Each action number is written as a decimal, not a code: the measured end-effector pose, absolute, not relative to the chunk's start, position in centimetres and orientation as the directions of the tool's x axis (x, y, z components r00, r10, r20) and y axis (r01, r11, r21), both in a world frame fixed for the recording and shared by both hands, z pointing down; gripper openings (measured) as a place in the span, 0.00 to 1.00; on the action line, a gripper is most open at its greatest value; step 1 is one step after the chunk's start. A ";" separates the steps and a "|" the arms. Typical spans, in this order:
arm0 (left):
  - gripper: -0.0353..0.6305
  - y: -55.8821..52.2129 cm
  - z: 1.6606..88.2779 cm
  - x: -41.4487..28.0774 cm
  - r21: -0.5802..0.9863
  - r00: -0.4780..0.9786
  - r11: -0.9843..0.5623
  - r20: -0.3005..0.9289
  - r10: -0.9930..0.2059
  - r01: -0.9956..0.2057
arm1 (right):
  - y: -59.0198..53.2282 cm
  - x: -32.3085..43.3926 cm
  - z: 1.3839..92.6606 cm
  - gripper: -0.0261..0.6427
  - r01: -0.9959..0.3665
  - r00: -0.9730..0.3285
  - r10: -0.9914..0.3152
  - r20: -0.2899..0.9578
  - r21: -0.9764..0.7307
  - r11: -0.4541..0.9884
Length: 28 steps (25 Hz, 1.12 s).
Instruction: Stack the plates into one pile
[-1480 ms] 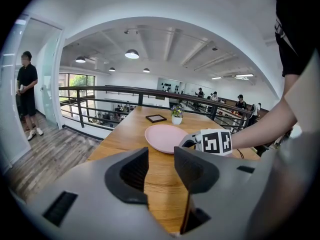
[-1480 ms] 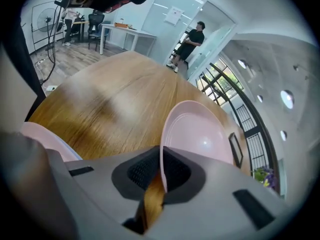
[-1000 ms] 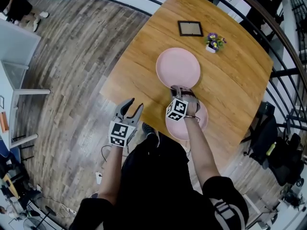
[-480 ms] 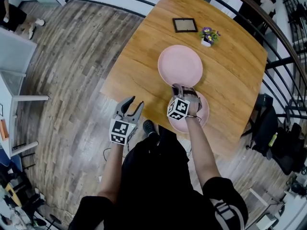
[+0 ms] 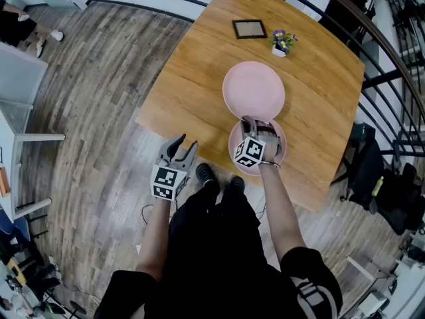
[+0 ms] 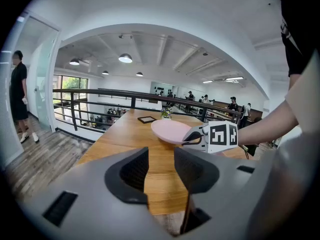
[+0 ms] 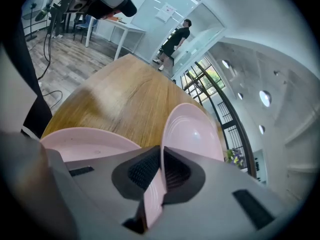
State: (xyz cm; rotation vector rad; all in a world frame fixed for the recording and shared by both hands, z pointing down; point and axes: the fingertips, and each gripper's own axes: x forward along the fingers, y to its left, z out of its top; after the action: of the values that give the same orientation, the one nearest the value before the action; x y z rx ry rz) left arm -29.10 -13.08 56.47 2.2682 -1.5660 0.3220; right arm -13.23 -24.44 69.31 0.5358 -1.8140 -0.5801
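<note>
Since the next move hangs on where the second plate sits, that gets checked first: in the head view the right gripper [image 5: 255, 125] is seen clamped on the near rim of the far pink plate [image 5: 254, 88], while the near pink plate [image 5: 280, 153] lies under the gripper, back toward the person, so the held one probably has to be drawn back over it; the left gripper [image 5: 179, 146] is parked off the table [image 5: 192, 78] edge, well apart. In the left gripper view its jaws are shown apart with nothing between, and the near pink plate can't be made out behind the other hand. In the right gripper view the jaws are seen pinched on the rim, the far pink plate stretching straight ahead, the near pink plate low to the left and partly cut off
</note>
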 end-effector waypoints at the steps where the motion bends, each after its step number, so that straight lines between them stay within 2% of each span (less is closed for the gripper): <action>1: 0.31 -13.0 56.4 -28.9 0.167 0.355 -0.315 0.385 -0.852 -0.935 | -24.3 -13.0 69.3 0.07 -0.078 -0.296 -0.615 0.731 0.623 0.778; 14: 0.31 -9.2 56.0 -23.2 0.169 0.349 -0.306 0.386 -0.854 -0.937 | -20.0 -9.8 68.7 0.07 -0.040 -0.335 -0.604 0.723 0.630 0.776; 28: 0.31 -5.0 55.4 -20.6 0.181 0.300 -0.248 0.377 -0.876 -0.952 | -14.7 -7.0 68.4 0.07 0.015 -0.359 -0.588 0.725 0.634 0.773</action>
State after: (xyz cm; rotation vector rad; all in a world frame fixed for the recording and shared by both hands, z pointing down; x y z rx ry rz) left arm -20.65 -4.95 55.35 2.2024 -1.6392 0.2798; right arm -7.03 -14.72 68.38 0.4402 -1.8448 -0.6714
